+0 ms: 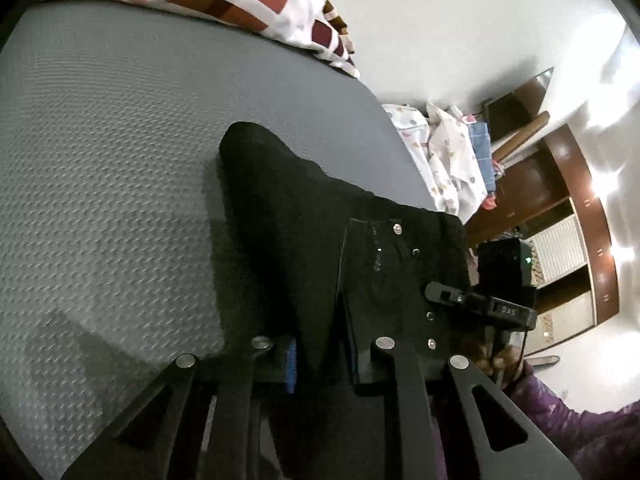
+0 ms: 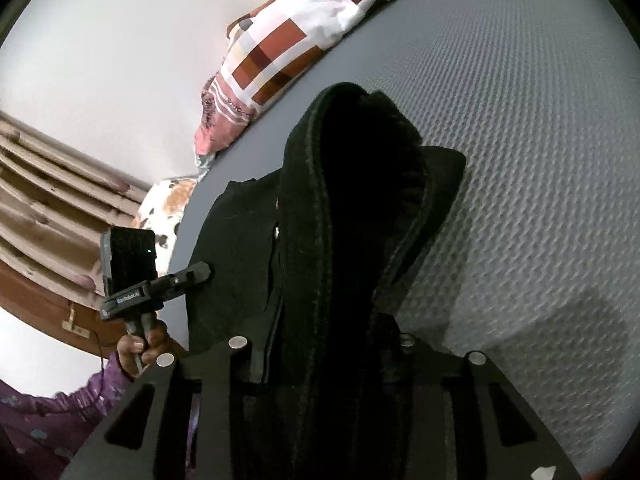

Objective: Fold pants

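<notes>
- Left wrist view: left claw (image 1: 320, 360) is pinching the black pants (image 1: 296, 216), cloth running between its fingers.
- Right wrist view: right claw (image 2: 324, 360) is gripping the same pants, bunched between its fingers.
- Ahead of both claws, the pants are draping onto the grey mattress (image 1: 100, 160).
- Beyond, a checked pillow (image 2: 288, 44) is lying.

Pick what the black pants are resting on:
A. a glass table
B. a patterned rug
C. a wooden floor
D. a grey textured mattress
D: in both wrist views the pants lie on the grey mattress with a dimpled weave, and a checked blanket lies at its far edge.
</notes>
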